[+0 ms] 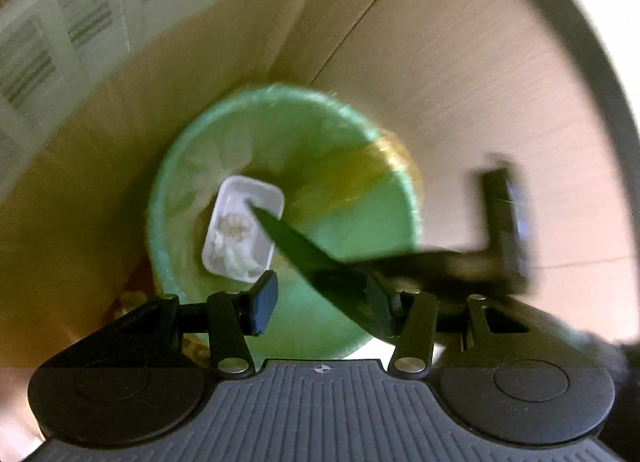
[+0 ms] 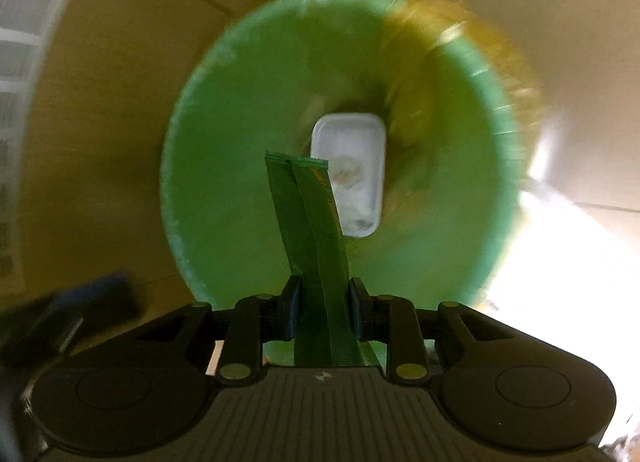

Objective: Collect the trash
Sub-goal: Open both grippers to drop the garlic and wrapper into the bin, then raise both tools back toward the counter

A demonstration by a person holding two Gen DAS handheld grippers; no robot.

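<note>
Right gripper: your right gripper (image 2: 320, 298) points down at the bin. Its two jaws sit close together and squeeze a long green wrapper (image 2: 316, 214) (it looks like two thin packets side by side).
Green wrapper: it sticks up and away from your right fingers (image 2: 291, 308), out over the mouth of the bin. In the left view you see the same wrapper (image 1: 304, 246) as a dark green strip that crosses in front of the bin and reaches toward the white tray.
Left gripper: your left gripper (image 1: 322, 302) is wide open. Nothing sits between its jaws. One blue pad (image 1: 266, 302) shows clearly on the left side; the other is partly hidden behind the green strip.
Other tool in view: in the left view your right gripper (image 1: 504, 222) shows as a dark blurry shape on the right. In the right view your left gripper (image 2: 80, 314) is a dark blur low on the left.
Green bin: the round green bin (image 2: 224, 182) stands right under both tools (you look straight into it). A see-through bag lines it, and one side looks yellow-brown (image 2: 432, 74).
White tray: a small white tray (image 2: 352, 166) lies at the bottom of the bin with something pale and crumpled in it. In the left view it (image 1: 242, 230) sits just past your left pad.
Floor: a pale floor (image 1: 460, 82) lies around the bin.
Far side: a white surface with dark stripy patches (image 1: 60, 34) stands beyond the bin, too blurry to tell what it is.
</note>
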